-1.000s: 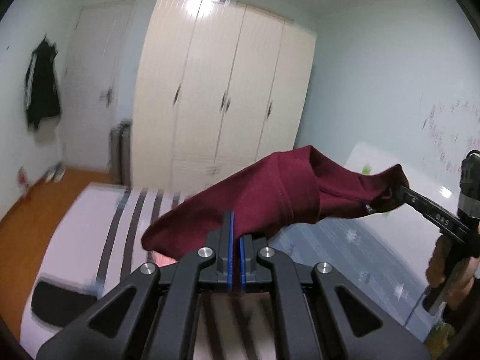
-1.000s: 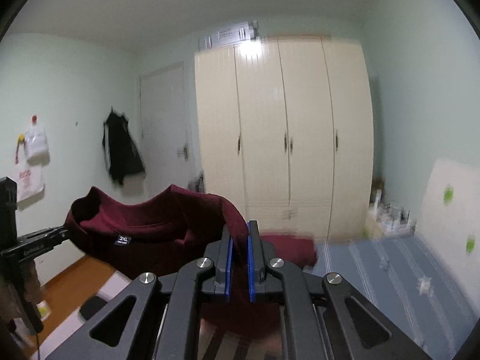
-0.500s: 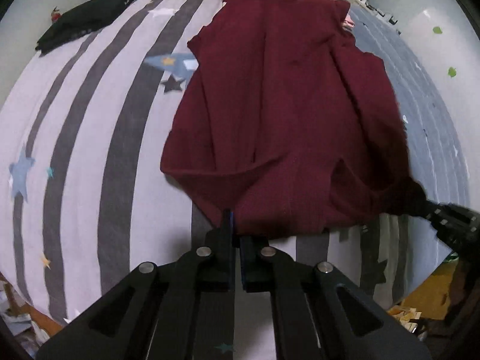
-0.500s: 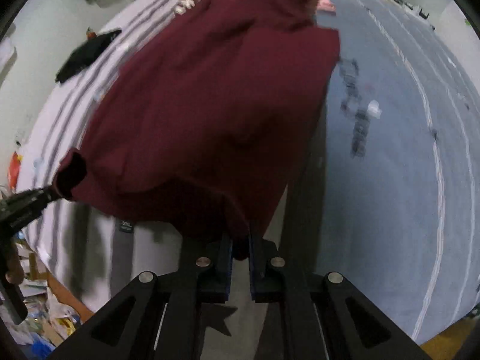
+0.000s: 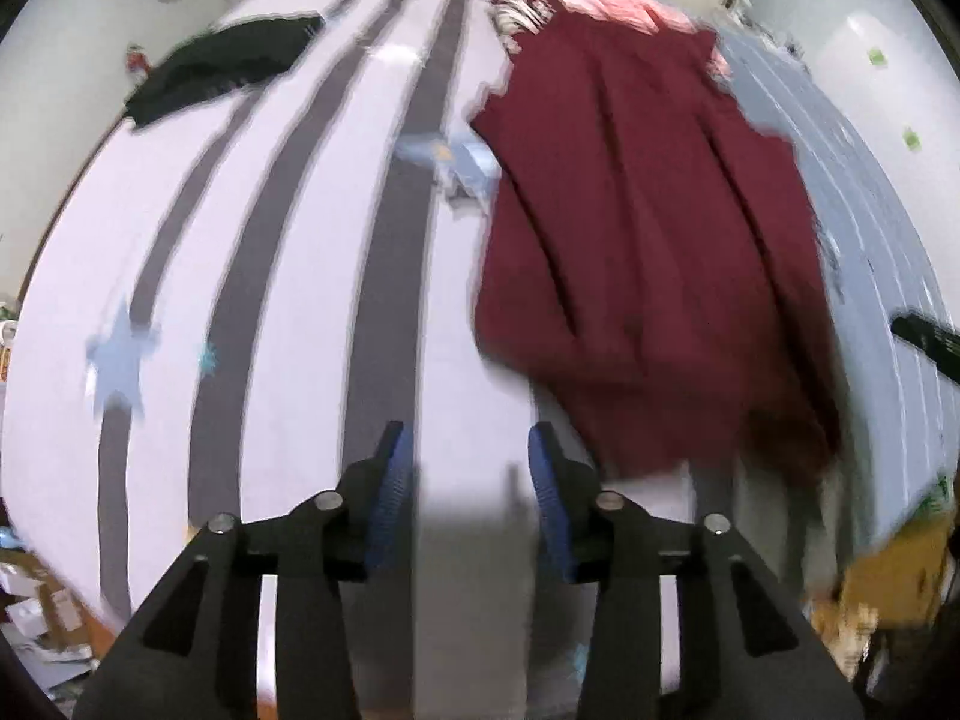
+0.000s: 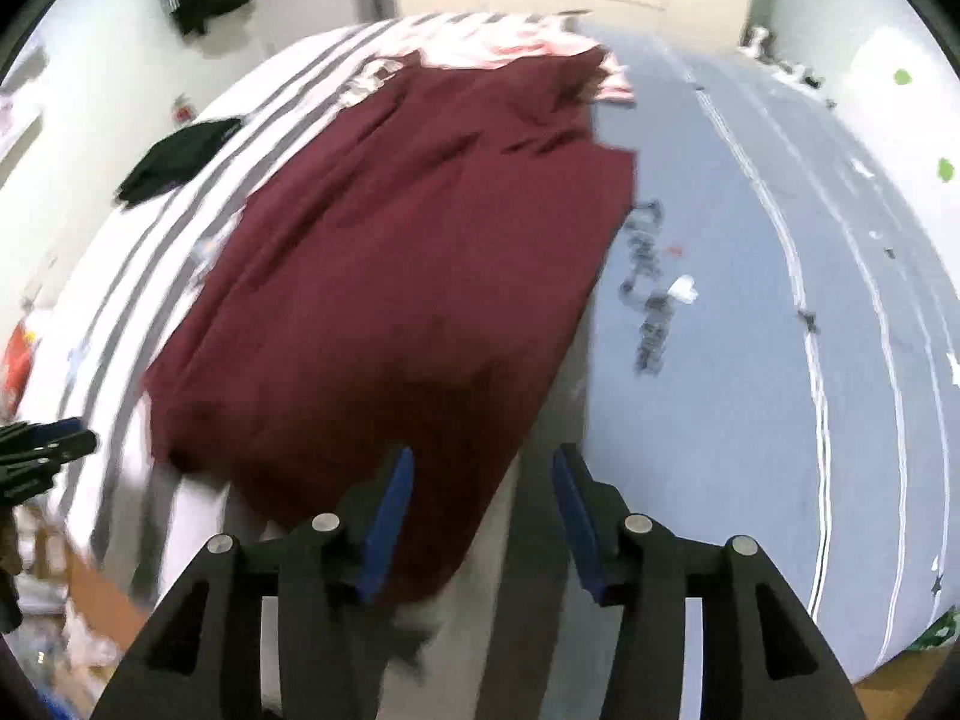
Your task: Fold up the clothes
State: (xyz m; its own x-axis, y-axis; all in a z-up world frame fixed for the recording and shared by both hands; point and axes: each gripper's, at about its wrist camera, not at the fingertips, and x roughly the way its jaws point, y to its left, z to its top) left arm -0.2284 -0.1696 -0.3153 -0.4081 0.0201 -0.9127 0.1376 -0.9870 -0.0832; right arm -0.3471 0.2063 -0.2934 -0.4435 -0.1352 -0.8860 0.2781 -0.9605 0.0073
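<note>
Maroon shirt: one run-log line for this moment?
maroon shirt: spread on bed | left tool: jaws just opened, empty | right tool: jaws just opened, shirt released

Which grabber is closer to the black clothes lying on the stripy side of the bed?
The left one. The left gripper hovers over the stripy side where the black clothes lie. The right gripper sits on the far side of the red shirt, toward the blue side.

Left gripper (image 5: pixel 471 456) just opened, empty; maroon shirt (image 5: pixel 636 252) on striped bed (image 5: pixel 288 276)
</note>
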